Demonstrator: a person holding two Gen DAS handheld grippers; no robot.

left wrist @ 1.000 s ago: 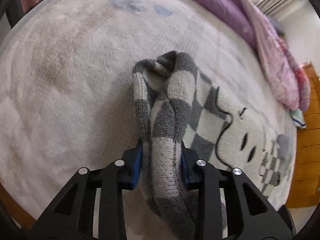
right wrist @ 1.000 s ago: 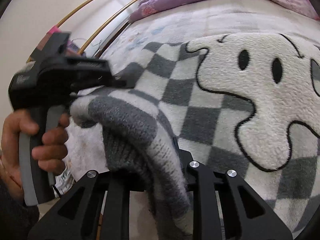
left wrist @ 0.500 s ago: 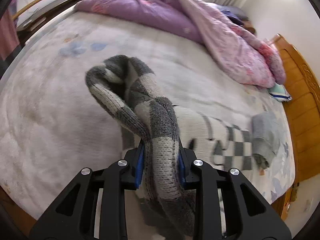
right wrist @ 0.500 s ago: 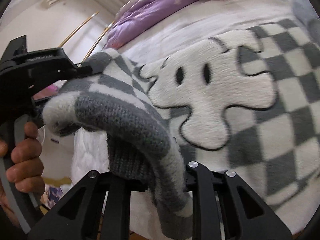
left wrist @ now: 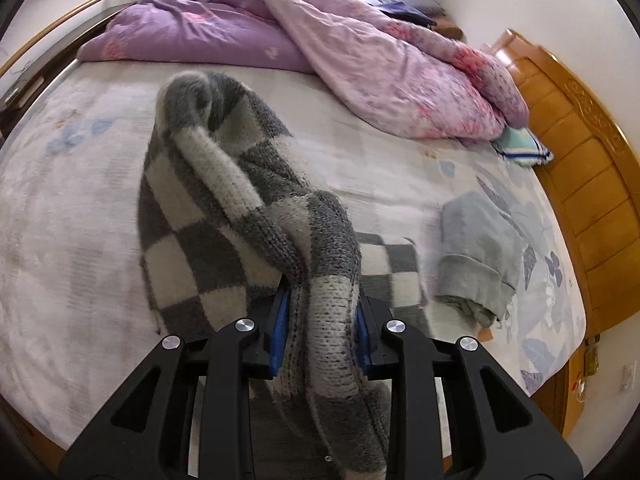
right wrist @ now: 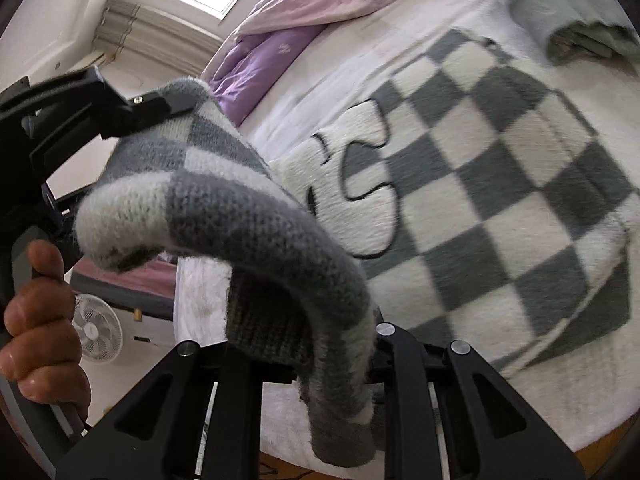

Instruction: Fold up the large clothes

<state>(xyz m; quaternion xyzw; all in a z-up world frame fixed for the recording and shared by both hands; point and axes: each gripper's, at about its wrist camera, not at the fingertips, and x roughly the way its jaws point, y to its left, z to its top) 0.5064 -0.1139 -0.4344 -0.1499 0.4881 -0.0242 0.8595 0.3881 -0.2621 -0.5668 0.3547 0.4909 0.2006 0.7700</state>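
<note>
A grey and white checkered knit sweater (right wrist: 500, 200) with a white ghost figure lies on the bed; one edge of it is lifted. My left gripper (left wrist: 320, 320) is shut on a bunched fold of the sweater (left wrist: 224, 184), held above the bed. My right gripper (right wrist: 336, 348) is shut on another part of the same edge, which drapes over its fingers. The left gripper (right wrist: 176, 104) also shows in the right wrist view at the upper left, held by a hand (right wrist: 40, 328), pinching the sweater.
A purple and pink duvet (left wrist: 320, 40) is heaped at the far side of the bed. A folded grey garment (left wrist: 476, 248) lies at the right on the sheet (left wrist: 60, 200). A wooden headboard (left wrist: 580, 152) borders the right. A white fan (right wrist: 96, 328) stands on the floor.
Both grippers have lifted the sweater edge higher and carried it over the body of the sweater toward the folded grey garment. Both grips are unchanged.
</note>
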